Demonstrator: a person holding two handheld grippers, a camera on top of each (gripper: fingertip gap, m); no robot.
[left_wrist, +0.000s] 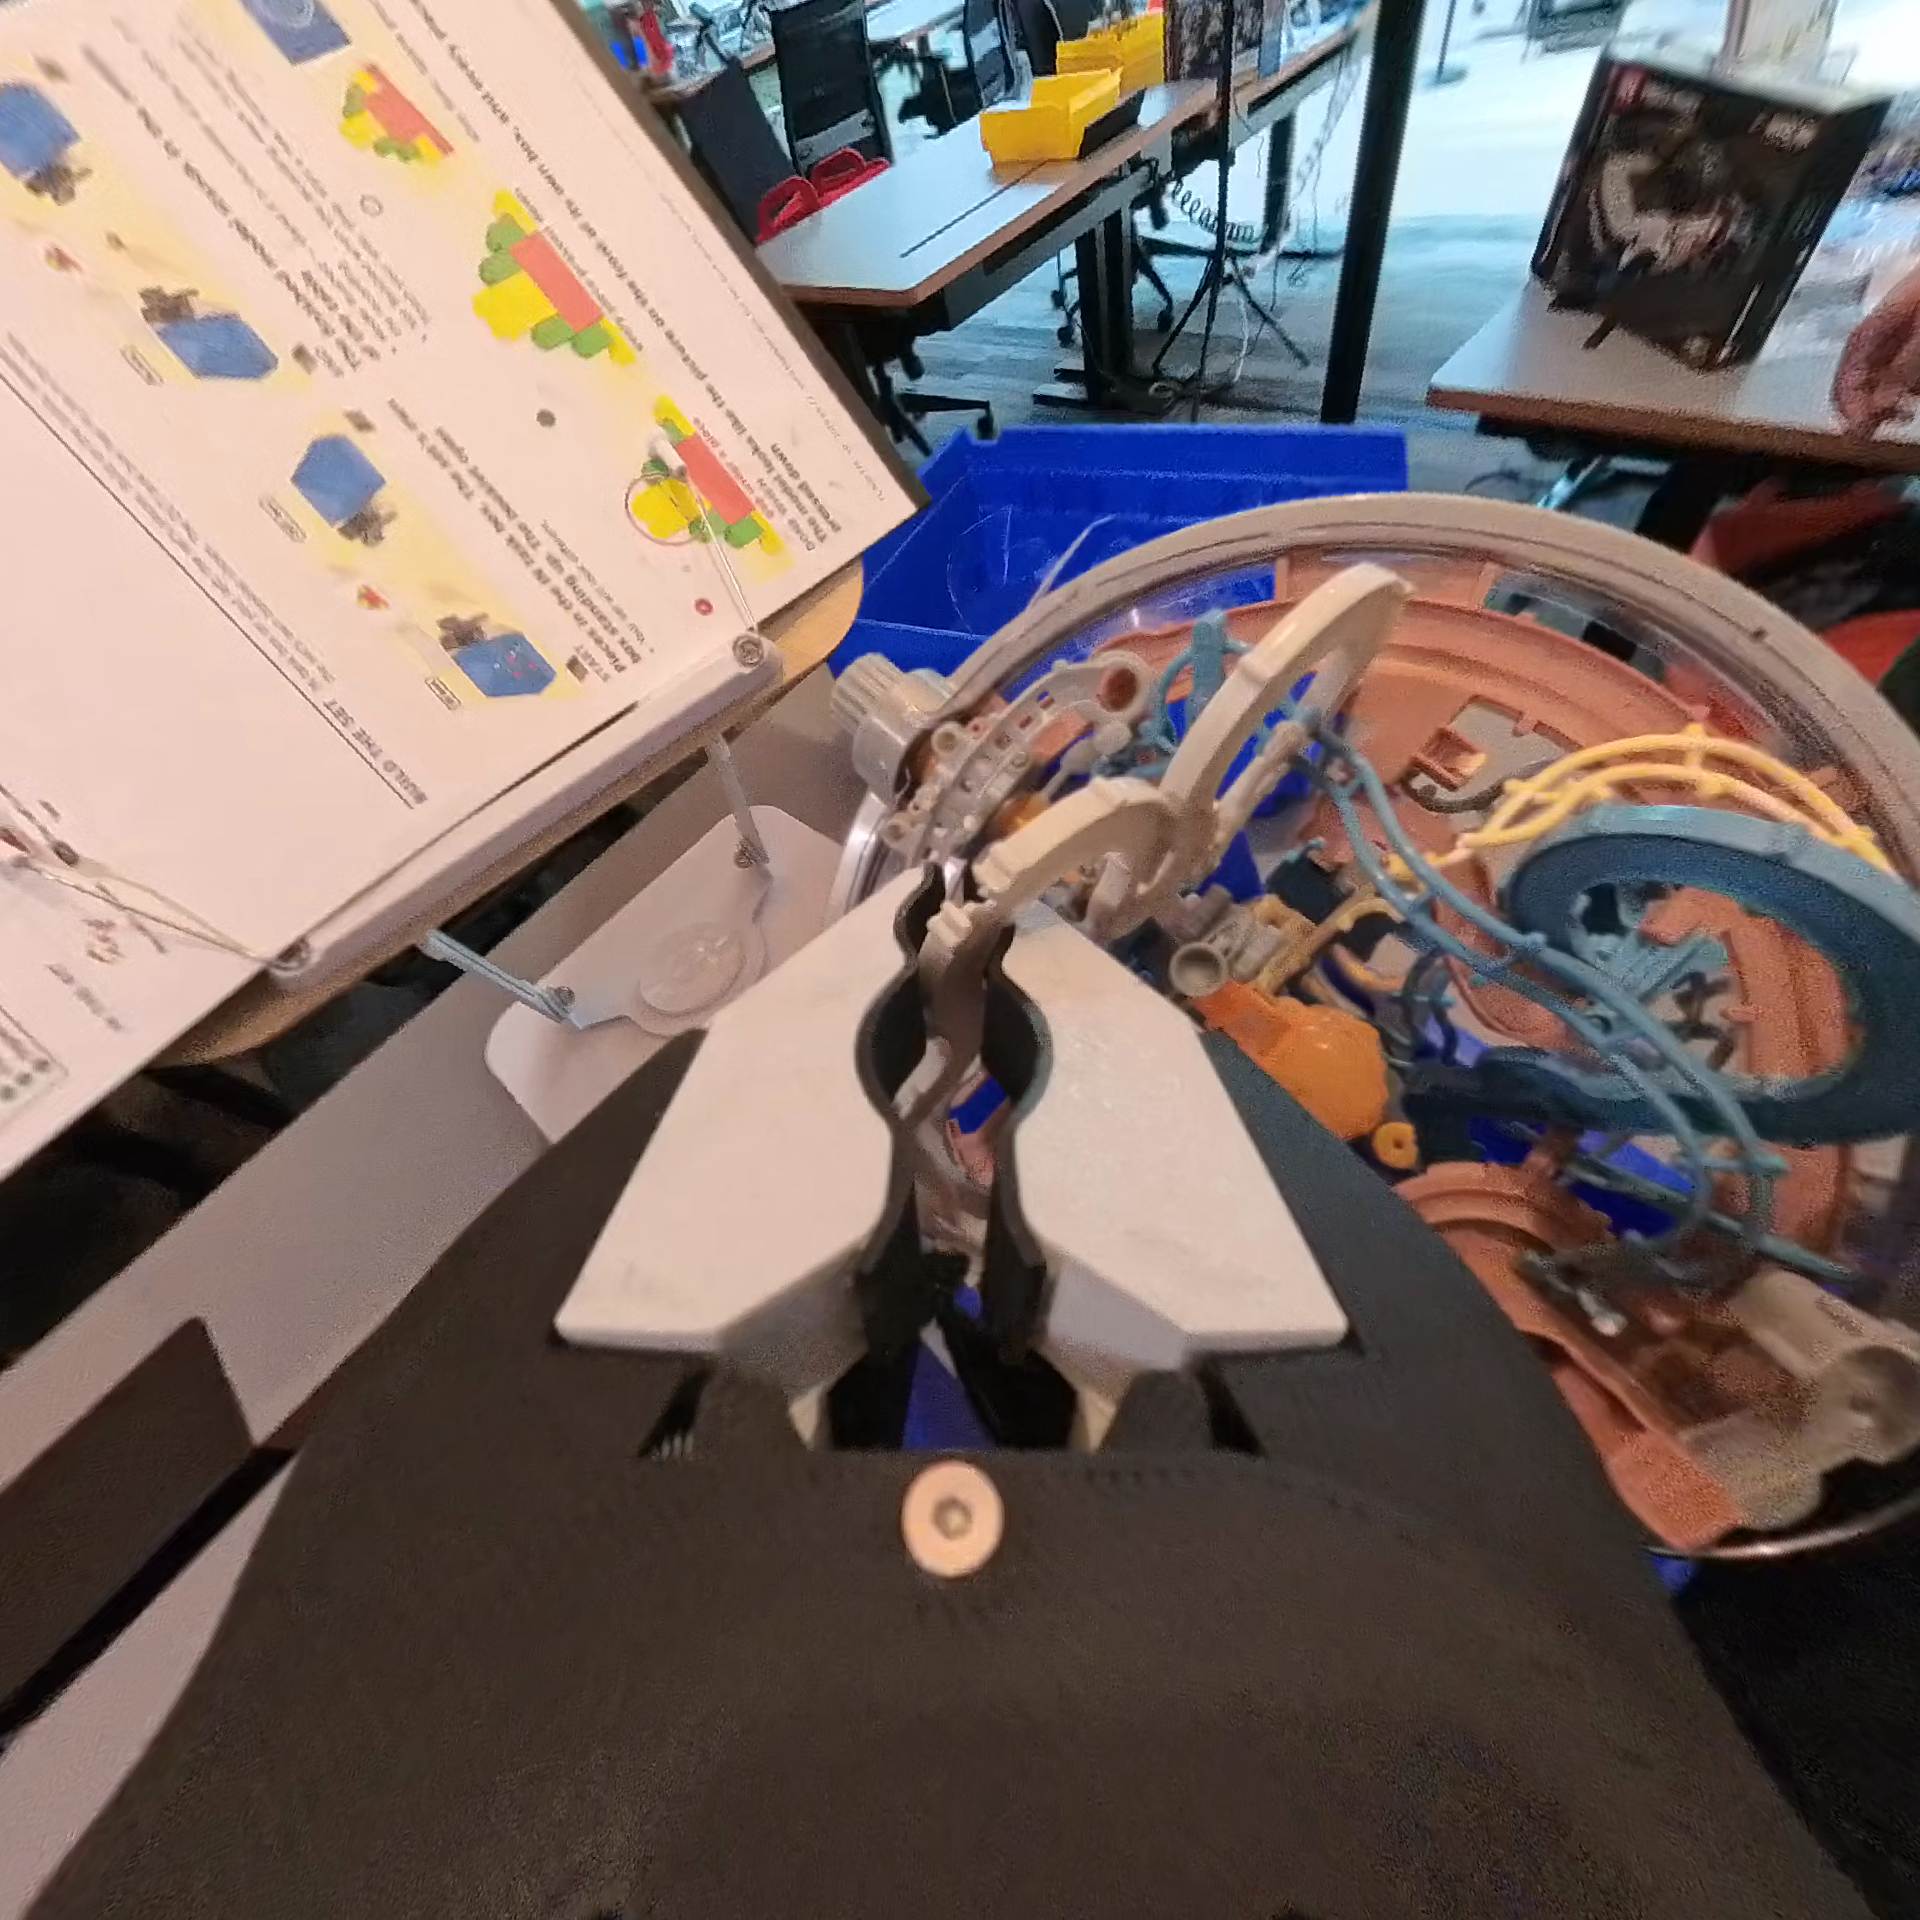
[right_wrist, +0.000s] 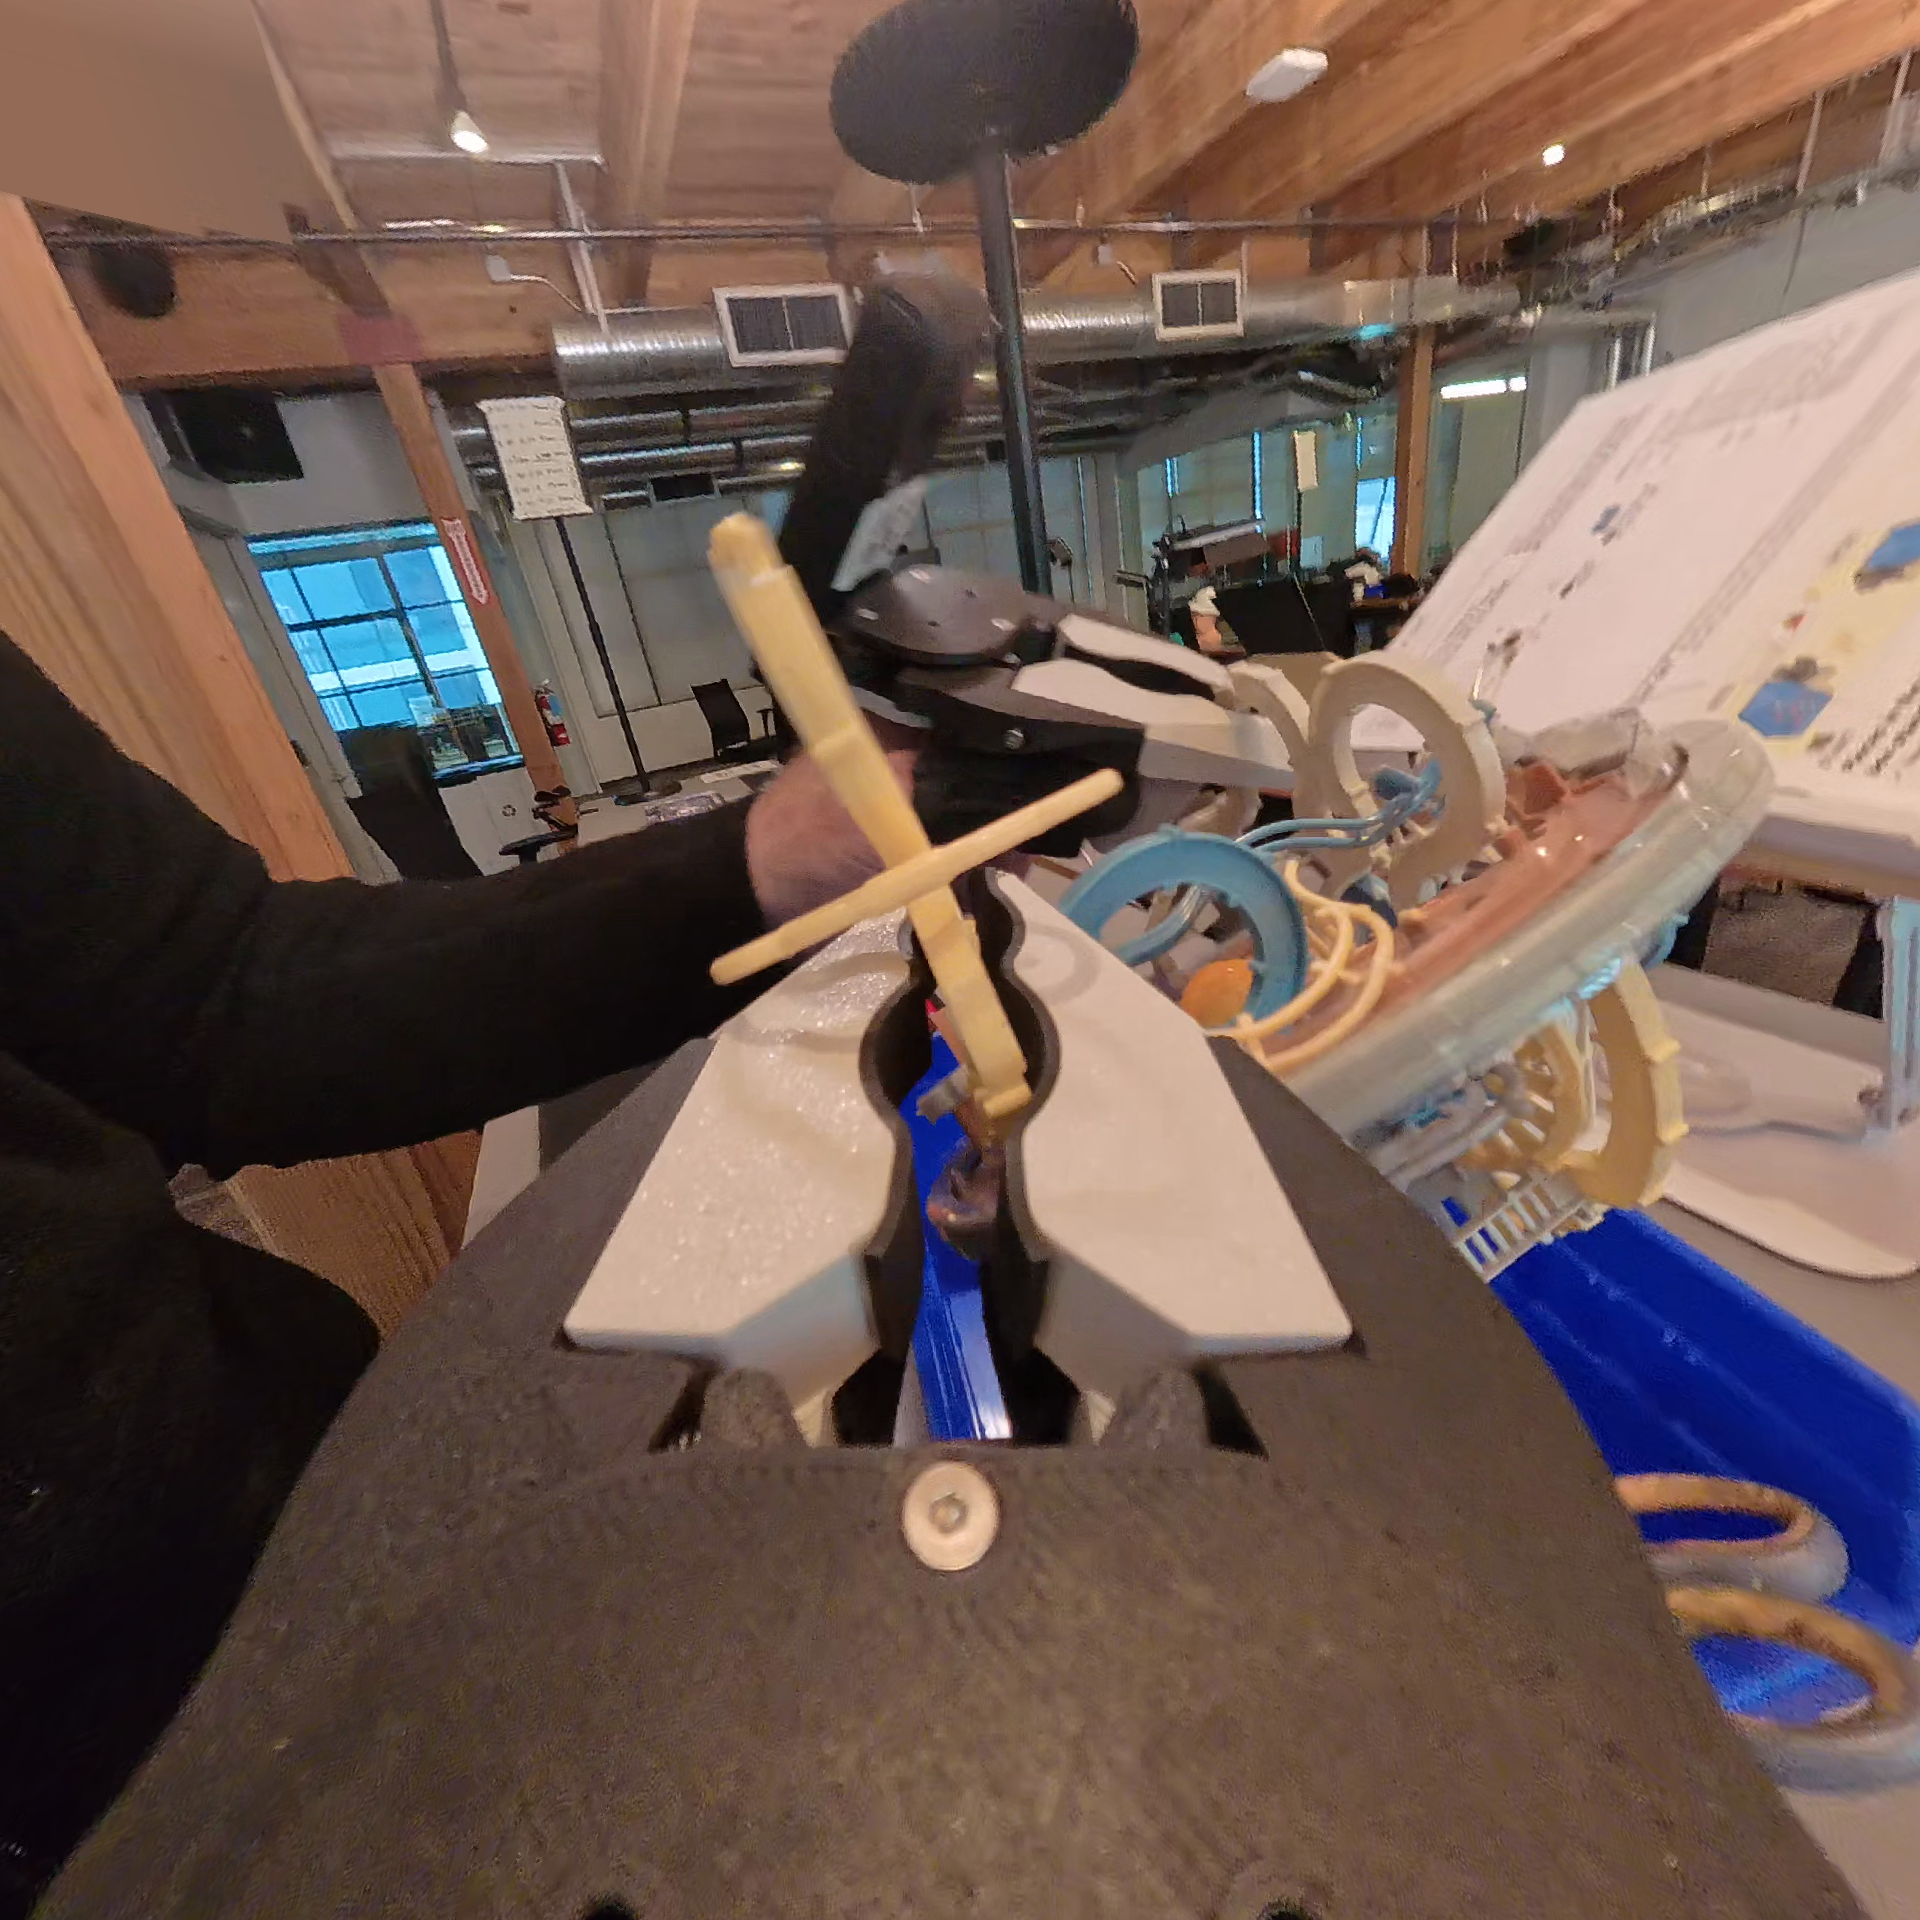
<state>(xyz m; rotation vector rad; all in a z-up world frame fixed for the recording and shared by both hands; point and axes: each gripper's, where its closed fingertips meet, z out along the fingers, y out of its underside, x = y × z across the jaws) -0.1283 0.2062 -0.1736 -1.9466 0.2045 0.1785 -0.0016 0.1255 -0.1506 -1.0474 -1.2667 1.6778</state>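
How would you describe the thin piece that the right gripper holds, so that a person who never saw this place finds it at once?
Look above the blue bin, left of the round clear-rimmed model that the left gripper holds. There the right gripper is shut on a cream cross-shaped piece: one long flat bar with a shorter bar across it. Unlike the model's curved rings, it is straight and stands free.

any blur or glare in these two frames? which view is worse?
Left wrist view: instruction sheet and dark box smeared, wide-angle bending at edges. Right wrist view: sleeve and far left gripper soft, ceiling lamp blown out. Both blur about equally.
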